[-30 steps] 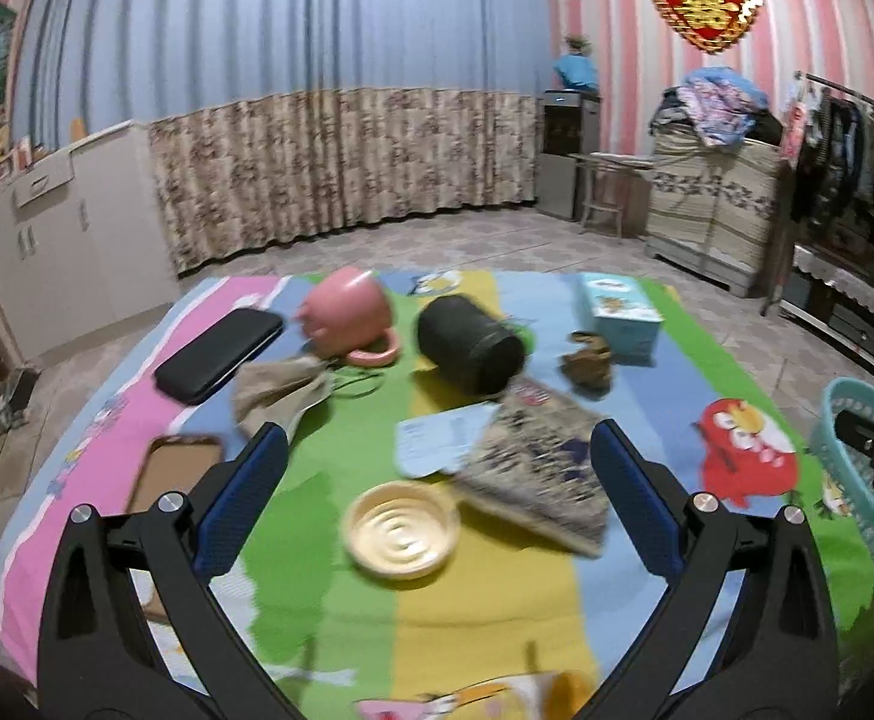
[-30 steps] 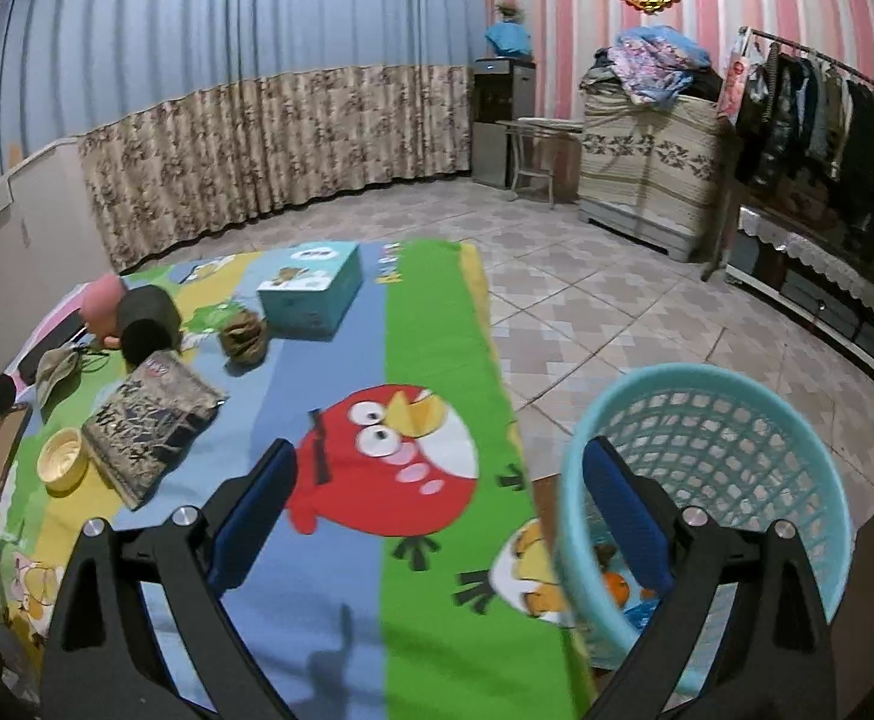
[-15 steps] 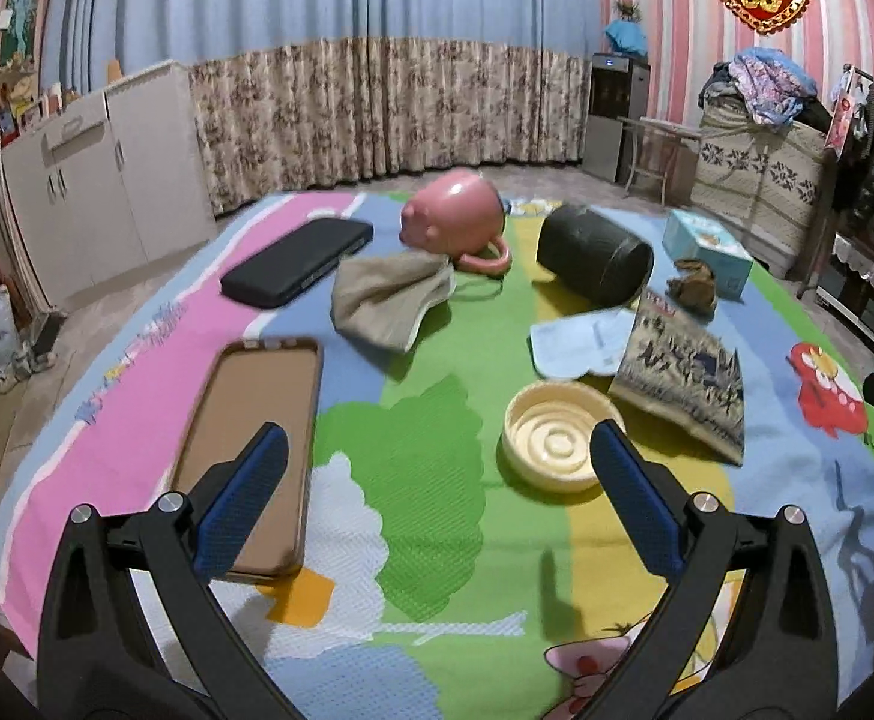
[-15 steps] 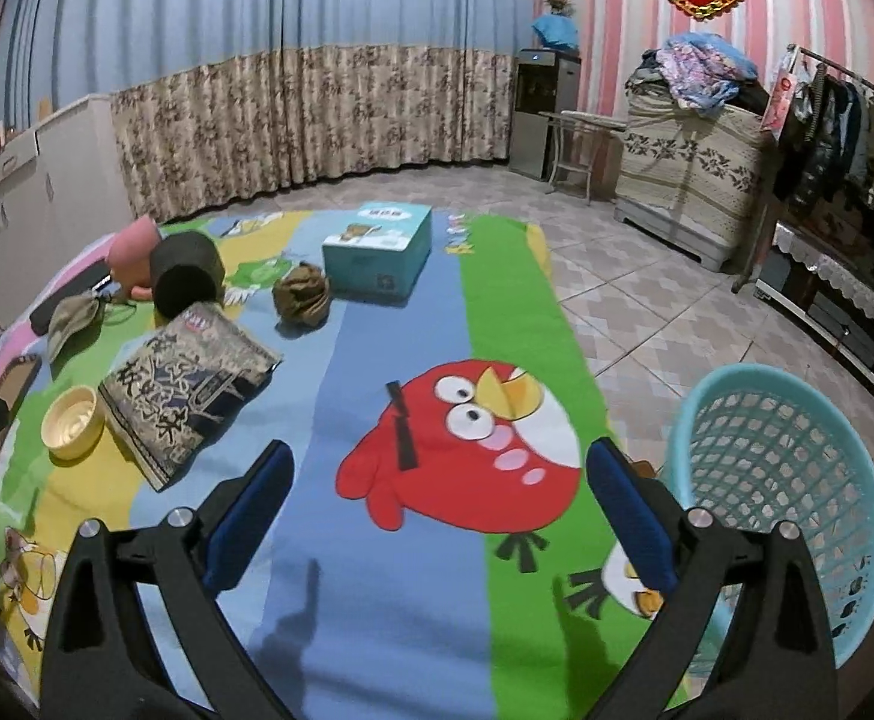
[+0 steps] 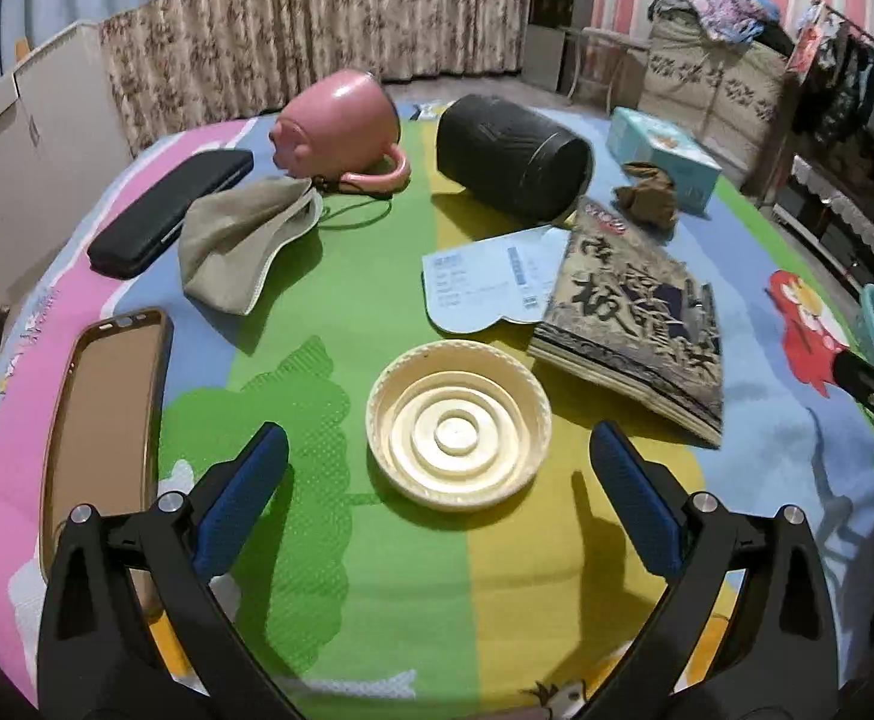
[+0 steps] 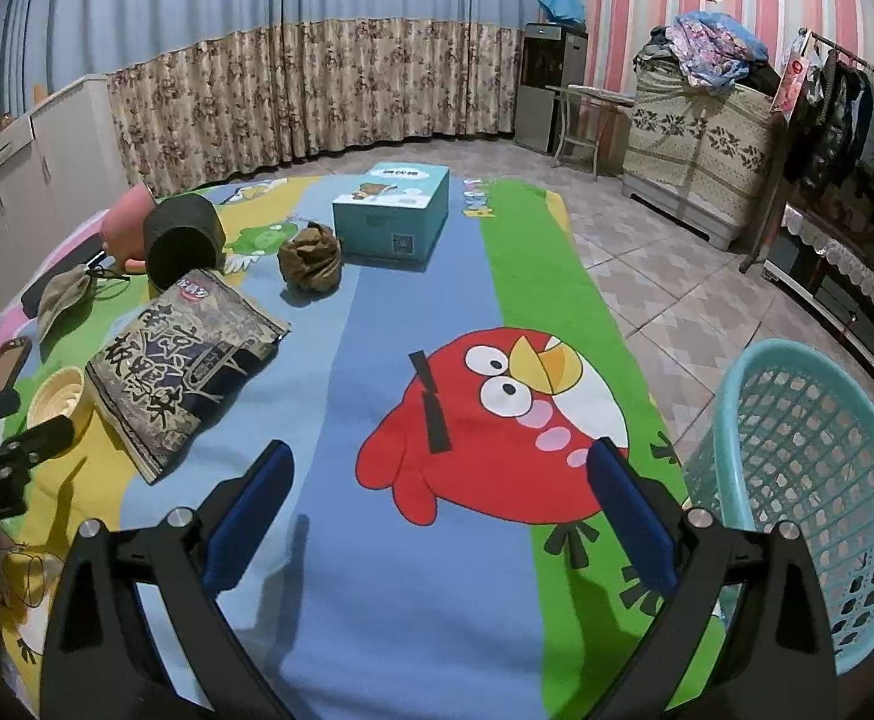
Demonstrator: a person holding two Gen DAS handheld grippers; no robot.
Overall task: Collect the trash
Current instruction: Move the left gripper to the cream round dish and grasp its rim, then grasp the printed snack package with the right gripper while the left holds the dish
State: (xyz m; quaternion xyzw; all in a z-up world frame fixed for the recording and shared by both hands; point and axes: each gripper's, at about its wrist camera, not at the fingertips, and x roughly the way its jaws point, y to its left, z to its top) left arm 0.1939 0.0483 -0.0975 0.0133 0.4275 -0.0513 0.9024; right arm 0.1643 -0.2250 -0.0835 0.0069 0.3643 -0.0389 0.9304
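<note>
Between the left gripper's (image 5: 437,483) jaws: cream lid (image 5: 458,423).

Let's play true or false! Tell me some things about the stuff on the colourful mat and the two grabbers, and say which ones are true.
1. The left gripper is open, with the cream round lid lying between its fingers. True.
2. The pink mug stands upright. False: it lies tipped over on the mat.
3. The right gripper holds the snack bag. False: it is open and empty above the red bird picture.
4. The blue basket stands beside the mat, on the tiled floor. True.
5. The black canister lies on its side. True.
</note>
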